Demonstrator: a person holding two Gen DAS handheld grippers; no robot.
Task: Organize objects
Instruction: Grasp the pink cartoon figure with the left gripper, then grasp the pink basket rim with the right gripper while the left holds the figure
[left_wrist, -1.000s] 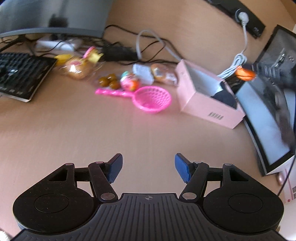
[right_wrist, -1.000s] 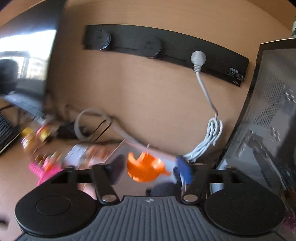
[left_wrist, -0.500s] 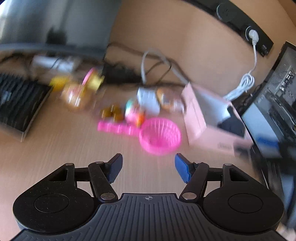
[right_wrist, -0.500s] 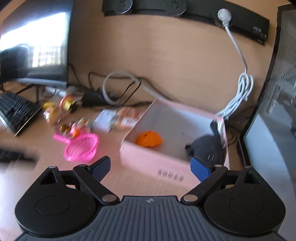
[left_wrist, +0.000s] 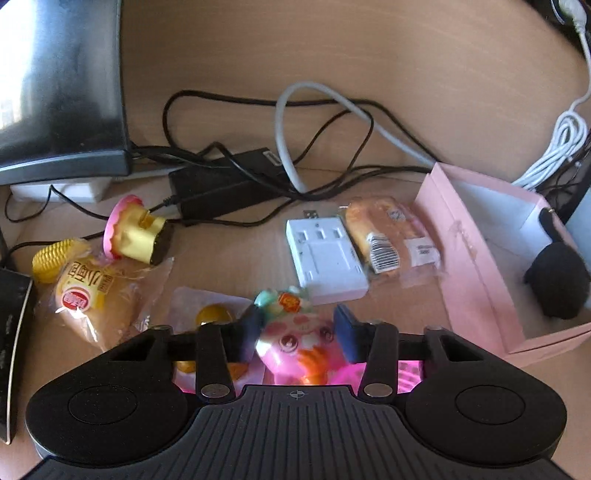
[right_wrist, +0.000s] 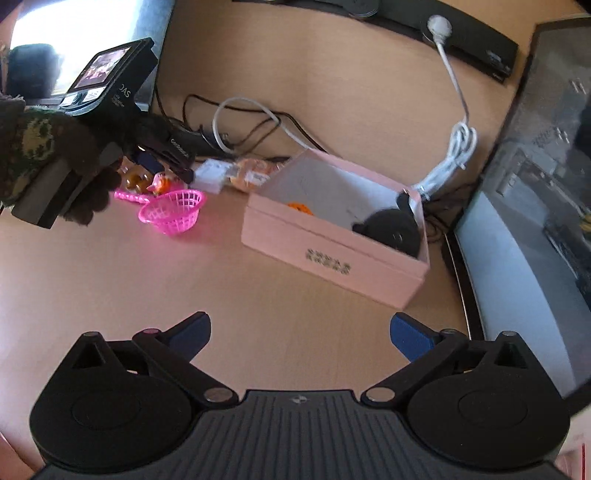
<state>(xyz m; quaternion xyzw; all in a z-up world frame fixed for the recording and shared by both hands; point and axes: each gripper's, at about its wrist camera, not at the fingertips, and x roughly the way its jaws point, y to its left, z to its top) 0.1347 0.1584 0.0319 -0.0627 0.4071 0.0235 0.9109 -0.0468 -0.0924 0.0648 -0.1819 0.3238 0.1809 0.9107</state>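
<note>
In the left wrist view my left gripper (left_wrist: 295, 332) has its two blue pads on either side of a pink round toy (left_wrist: 295, 339); the pads look close to its sides, contact unclear. The same gripper shows in the right wrist view (right_wrist: 162, 166) over the toys. A pink open box (right_wrist: 332, 251) holds an orange toy (right_wrist: 301, 207) and a black round object (right_wrist: 391, 232); the box also shows in the left wrist view (left_wrist: 476, 258). My right gripper (right_wrist: 299, 332) is open and empty above the bare desk in front of the box.
A pink plastic basket (right_wrist: 173, 210) lies left of the box. Wrapped buns (left_wrist: 388, 236) (left_wrist: 92, 295), a white USB hub (left_wrist: 325, 254), a yellow cake toy (left_wrist: 136, 232), a power brick with cables (left_wrist: 229, 184), and a monitor (left_wrist: 59, 85) surround the toy.
My left gripper has moved forward and down to the pink toy, which now sits between its pads. My right gripper has drawn back from the box, leaving the orange toy inside.
</note>
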